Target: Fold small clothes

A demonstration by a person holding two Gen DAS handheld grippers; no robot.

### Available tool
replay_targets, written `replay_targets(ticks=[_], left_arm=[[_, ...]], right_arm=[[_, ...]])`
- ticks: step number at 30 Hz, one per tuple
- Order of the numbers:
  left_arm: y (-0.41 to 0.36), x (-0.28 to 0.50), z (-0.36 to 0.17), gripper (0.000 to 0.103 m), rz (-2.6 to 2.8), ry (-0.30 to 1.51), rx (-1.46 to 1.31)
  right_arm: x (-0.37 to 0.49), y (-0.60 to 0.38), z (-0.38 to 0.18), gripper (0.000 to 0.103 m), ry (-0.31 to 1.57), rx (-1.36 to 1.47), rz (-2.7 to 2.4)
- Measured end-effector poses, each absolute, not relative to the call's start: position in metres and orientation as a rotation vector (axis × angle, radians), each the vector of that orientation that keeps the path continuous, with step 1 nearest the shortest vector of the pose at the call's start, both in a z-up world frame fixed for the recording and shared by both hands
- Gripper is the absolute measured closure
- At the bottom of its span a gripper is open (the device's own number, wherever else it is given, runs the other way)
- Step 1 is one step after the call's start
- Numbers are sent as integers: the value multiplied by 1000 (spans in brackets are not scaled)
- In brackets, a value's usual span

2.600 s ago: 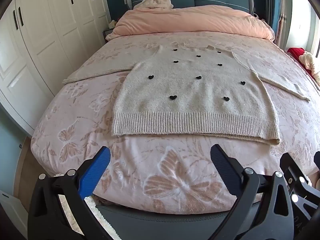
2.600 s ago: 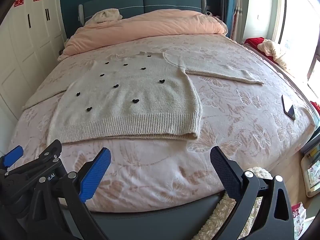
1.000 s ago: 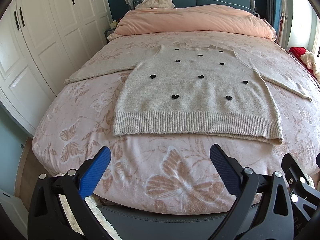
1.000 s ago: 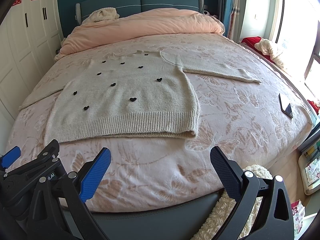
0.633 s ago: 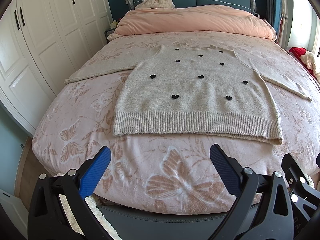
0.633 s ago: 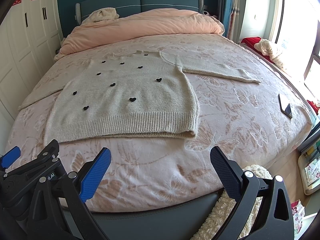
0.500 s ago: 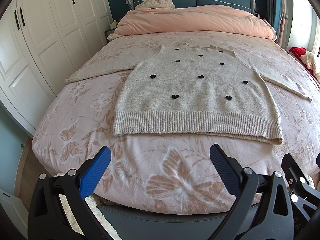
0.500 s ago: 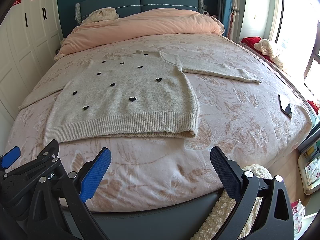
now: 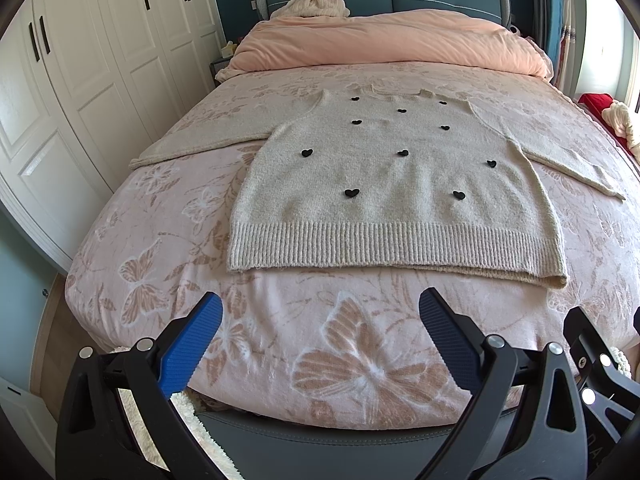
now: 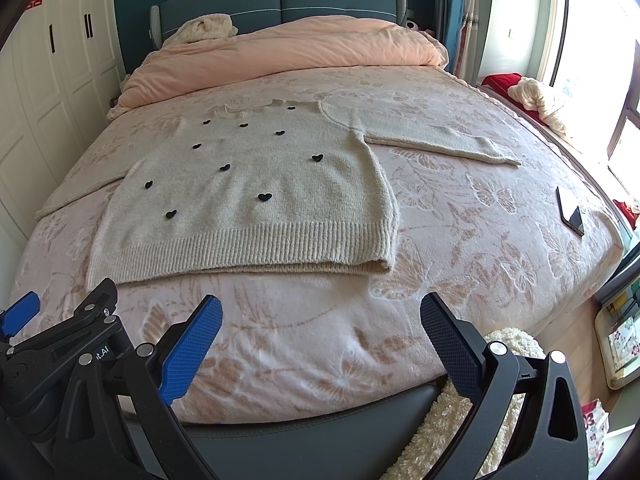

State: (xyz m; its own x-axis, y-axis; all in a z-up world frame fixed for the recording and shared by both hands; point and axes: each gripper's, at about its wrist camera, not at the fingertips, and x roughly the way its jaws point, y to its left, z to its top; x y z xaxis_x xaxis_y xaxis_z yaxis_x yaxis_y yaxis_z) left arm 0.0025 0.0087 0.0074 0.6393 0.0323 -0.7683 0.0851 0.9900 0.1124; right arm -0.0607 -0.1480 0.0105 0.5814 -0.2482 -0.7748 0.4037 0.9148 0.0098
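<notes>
Pink butterfly-patterned bedding is spread over the bed (image 9: 280,336), and a beige sweater (image 9: 392,184) scattered with small black hearts is laid flat on it, unfolded. The ribbed hem of the sweater is turned toward the foot of the bed and the neckline toward a peach duvet (image 9: 384,46) bunched against the blue headboard (image 10: 280,0). Both sleeves are stretched outward from the body of the sweater, one toward white wardrobe doors (image 9: 80,80), the other toward the window side. A dark phone (image 10: 571,216) is seen on the bedding well to the window side of the sweater, apart from it.

The left gripper (image 9: 320,336) is held short of the sweater's hem, over the foot of the bed, with its blue-padded jaws spread wide and nothing between them. The right gripper (image 10: 320,338) is likewise held short of the hem, spread wide and empty. The sweater is touched by neither. A fluffy cream rug (image 10: 460,432) is visible on the floor below the foot of the bed.
</notes>
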Motion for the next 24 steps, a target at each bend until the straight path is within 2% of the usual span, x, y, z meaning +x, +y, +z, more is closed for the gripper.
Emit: replay_targets(ticks=[24], left_arm=[[12,12,-9,7,-31,923,136]], right_arm=[[-54,-151,-4,5,903,196,-361]])
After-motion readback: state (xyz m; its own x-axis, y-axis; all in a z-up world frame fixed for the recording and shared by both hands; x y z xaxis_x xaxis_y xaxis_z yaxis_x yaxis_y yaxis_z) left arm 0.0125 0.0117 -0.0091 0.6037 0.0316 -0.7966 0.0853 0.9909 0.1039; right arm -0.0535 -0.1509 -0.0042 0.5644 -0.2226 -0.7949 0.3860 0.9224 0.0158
